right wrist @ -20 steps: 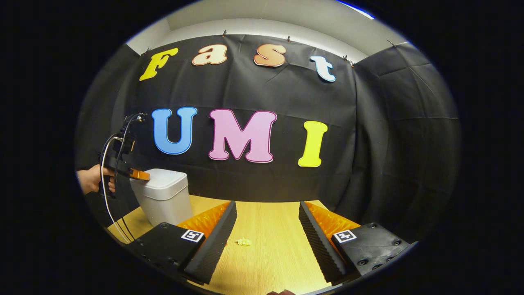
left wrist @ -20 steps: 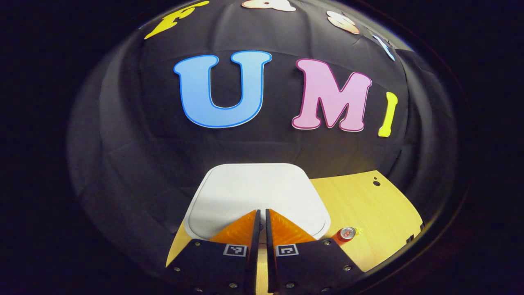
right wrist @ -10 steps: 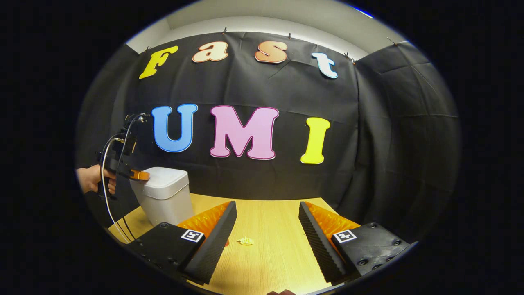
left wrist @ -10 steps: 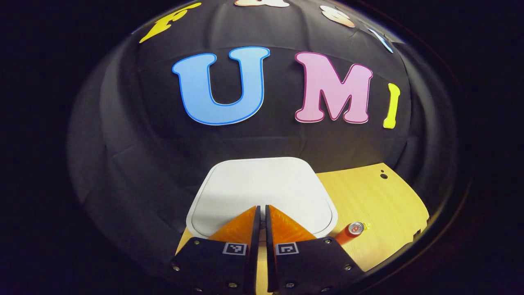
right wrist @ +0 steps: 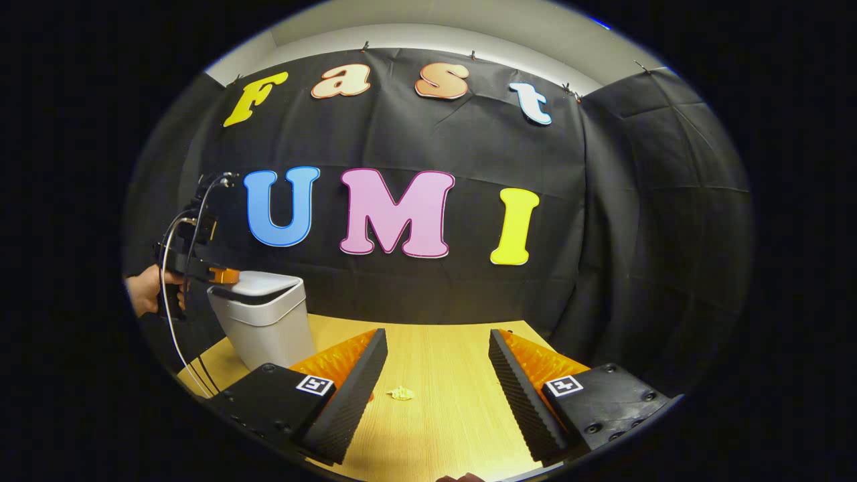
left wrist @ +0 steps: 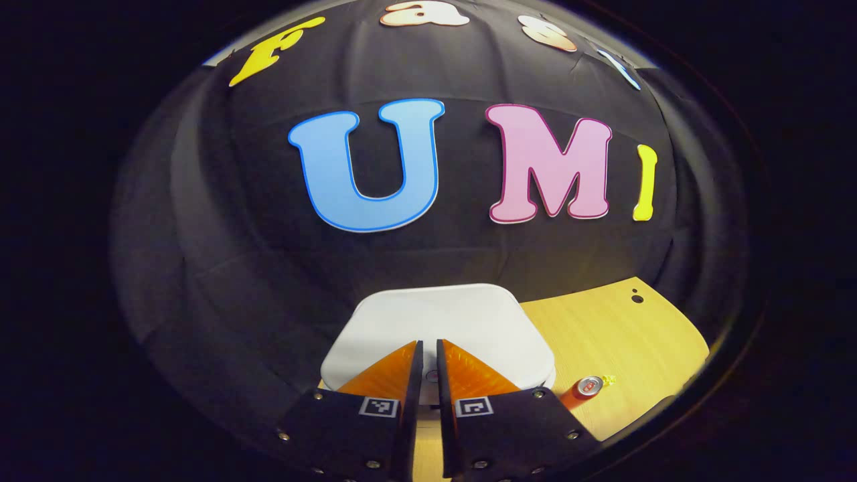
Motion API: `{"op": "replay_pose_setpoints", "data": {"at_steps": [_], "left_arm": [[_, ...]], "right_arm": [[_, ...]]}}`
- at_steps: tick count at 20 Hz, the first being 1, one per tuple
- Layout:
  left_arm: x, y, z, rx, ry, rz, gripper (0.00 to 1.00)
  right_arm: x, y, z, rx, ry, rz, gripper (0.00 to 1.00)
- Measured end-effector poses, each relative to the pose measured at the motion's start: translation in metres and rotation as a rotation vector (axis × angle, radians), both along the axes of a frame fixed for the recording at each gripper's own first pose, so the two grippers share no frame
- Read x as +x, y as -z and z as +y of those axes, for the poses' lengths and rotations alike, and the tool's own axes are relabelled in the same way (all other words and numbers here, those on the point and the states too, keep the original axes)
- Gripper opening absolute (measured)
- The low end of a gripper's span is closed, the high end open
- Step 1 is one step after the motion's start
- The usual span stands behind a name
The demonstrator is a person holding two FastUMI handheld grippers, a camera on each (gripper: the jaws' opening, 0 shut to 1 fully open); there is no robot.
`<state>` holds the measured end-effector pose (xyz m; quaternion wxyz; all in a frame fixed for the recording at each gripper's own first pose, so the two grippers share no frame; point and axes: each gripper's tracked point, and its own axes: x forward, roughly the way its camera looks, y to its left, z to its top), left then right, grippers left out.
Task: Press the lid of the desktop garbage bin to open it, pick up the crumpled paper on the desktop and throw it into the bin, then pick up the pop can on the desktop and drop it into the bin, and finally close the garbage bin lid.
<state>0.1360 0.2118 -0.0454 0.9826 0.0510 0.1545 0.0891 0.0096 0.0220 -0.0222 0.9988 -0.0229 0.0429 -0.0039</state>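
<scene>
We are looking across the wooden desktop [right wrist: 435,348], the largest thing here, backed by the black cloth wall [right wrist: 636,221]. On the desktop's left end the white garbage bin [right wrist: 264,328] is standing upright; its lid [right wrist: 258,284] is sitting slightly raised at the near edge, a dark gap showing under it in the right gripper view. In the left gripper view we are seeing the lid [left wrist: 442,321] from above.

We are holding the left gripper [left wrist: 426,348] just over the lid's near edge with its fingers nearly together, only a thin slit between them and nothing in it; whether the tips are touching the lid we cannot tell. In the right gripper view it [right wrist: 231,274] is hanging at the lid's left edge, a hand [right wrist: 144,291] gripping its handle.

We are keeping the right gripper [right wrist: 435,365] spread wide above the desktop, gripping nothing.

The pop can [left wrist: 582,389] is standing right of the bin, with the crumpled paper [left wrist: 608,380] just beside it; the paper [right wrist: 400,393] is lying on the desktop between the right gripper's fingers, touched by neither.
</scene>
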Motion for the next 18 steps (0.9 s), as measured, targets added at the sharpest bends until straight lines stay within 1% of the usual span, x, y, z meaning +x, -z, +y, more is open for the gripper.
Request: {"op": "replay_pose_setpoints", "data": {"at_steps": [2, 3, 4, 5, 6, 7, 8, 9, 11, 12, 14, 18], "left_arm": [[0.002, -0.02, 0.0, 0.044, 0.005, -0.06, 0.22], [0.0, -0.031, -0.004, 0.036, 0.013, -0.093, 0.26], [-0.001, -0.039, -0.009, 0.002, 0.026, -0.115, 0.3], [-0.004, -0.046, -0.015, -0.031, 0.033, -0.13, 0.4], [-0.009, -0.055, -0.013, -0.038, 0.012, -0.158, 0.58], [-0.014, -0.064, -0.003, -0.018, -0.034, -0.206, 0.76], [-0.019, -0.079, 0.007, 0.013, -0.079, -0.264, 0.87], [-0.025, -0.093, 0.009, 0.029, -0.094, -0.319, 0.87], [-0.04, -0.111, -0.01, 0.01, -0.033, -0.389, 0.87], [-0.047, -0.118, -0.016, 0.011, -0.018, -0.412, 0.87], [-0.058, -0.128, -0.021, 0.013, -0.009, -0.432, 0.87], [-0.082, -0.125, -0.039, -0.026, 0.029, -0.419, 0.86]], "right_arm": [[0.0, 0.003, 0.002, -0.002, -0.002, 0.008, 0.99], [0.0, 0.002, 0.002, -0.002, -0.002, 0.008, 0.99], [0.001, 0.001, 0.002, -0.002, -0.001, 0.006, 0.99], [0.002, -0.001, 0.003, -0.004, -0.001, 0.002, 0.99], [0.004, -0.002, 0.004, -0.008, -0.003, 0.0, 0.99], [0.005, -0.002, 0.005, -0.014, -0.005, -0.001, 0.99], [0.007, 0.0, 0.006, -0.018, -0.008, -0.001, 0.99], [0.008, 0.004, 0.007, -0.019, -0.009, 0.004, 0.99], [0.011, 0.012, 0.011, -0.013, -0.021, 0.018, 0.99], [0.012, 0.014, 0.012, -0.012, -0.027, 0.021, 0.98], [0.019, 0.016, 0.013, -0.016, -0.038, 0.026, 0.99], [0.039, 0.023, 0.014, -0.012, -0.066, 0.048, 0.98]]}}
